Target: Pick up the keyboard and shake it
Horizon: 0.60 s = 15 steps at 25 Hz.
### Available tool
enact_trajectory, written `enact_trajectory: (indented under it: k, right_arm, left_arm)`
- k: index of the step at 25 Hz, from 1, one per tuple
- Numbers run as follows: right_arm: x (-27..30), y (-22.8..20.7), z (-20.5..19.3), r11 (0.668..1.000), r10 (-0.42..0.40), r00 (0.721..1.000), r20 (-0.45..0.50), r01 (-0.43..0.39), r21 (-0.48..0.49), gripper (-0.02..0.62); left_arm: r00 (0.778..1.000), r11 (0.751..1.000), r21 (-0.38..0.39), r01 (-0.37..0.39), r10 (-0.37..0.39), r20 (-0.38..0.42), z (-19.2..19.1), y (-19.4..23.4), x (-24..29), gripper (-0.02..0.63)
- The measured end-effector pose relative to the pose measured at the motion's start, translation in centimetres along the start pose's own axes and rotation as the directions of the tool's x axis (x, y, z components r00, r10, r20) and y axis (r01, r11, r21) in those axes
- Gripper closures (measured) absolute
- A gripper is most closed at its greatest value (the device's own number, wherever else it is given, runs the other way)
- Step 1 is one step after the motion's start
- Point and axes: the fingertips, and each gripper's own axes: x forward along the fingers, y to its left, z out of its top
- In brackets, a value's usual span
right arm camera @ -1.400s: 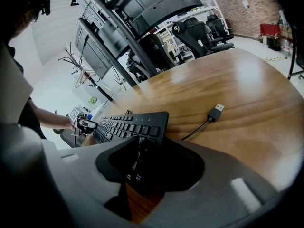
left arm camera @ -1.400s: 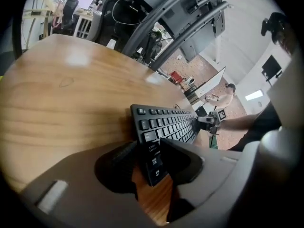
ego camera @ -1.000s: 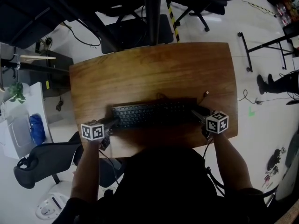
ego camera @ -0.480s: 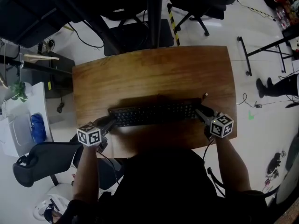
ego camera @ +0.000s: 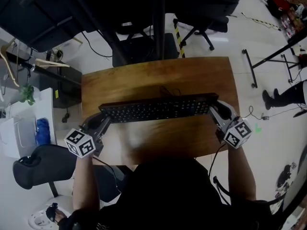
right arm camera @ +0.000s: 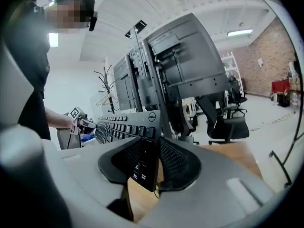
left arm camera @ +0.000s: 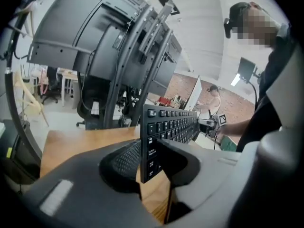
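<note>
A brown wooden table [ego camera: 158, 75] is standing on a pale floor [ego camera: 283, 143], and its top is carrying nothing but a soft shadow. Black monitors [right arm camera: 190, 56] on a dark pole [ego camera: 157, 18] are rising behind its far edge. A chair [ego camera: 41, 164] is sitting off its near left corner, and a brick wall [right arm camera: 266, 65] is closing the room on one side.

A second ago the keyboard [ego camera: 158, 108] was lying flat on the wood with a claw at each end. Now it is hanging clear of the table and nearer the head camera, so it is looking longer. Its shadow is falling on the boards in front of it. Both marker cubes are sitting wider apart and lower in the head view than before. Both pairs of jaws have just been closing.

The keyboard is running crosswise above the table, keys facing up, and it is spanning the gap between the two claws. The left claw [ego camera: 102, 120] is clamping its left short end, with one pad on the key face and the other on the underside. The right claw [ego camera: 214, 110] is gripping the right short end the same way.
</note>
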Motion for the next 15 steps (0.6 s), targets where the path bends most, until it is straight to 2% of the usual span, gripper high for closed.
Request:
enact_trajectory:
  k: [5, 11, 15]
  right_arm:
    - [-1.9, 1.8, 7.9, 0.990, -0.008, 0.986, 0.169, 0.032, -0.139, 0.477]
    - [-4.8, 4.3, 14.7, 0.967, 0.012, 0.944, 0.330, 0.073, -0.243, 0.477]
    - [-6.7, 5.9, 18.6, 0.954, 0.033, 0.908, 0.417, 0.096, -0.284, 0.477]
  left_arm:
    - [0.984, 0.991, 0.130, -0.043, 0.020, 0.176, 6.9, -2.2, -3.0, 0.503]
    - [0.940, 0.952, 0.280, -0.120, 0.018, 0.342, 14.0, -5.6, -7.3, 0.503]
    - [0.906, 0.924, 0.344, -0.166, 0.005, 0.423, 17.9, -7.7, -9.9, 0.503]
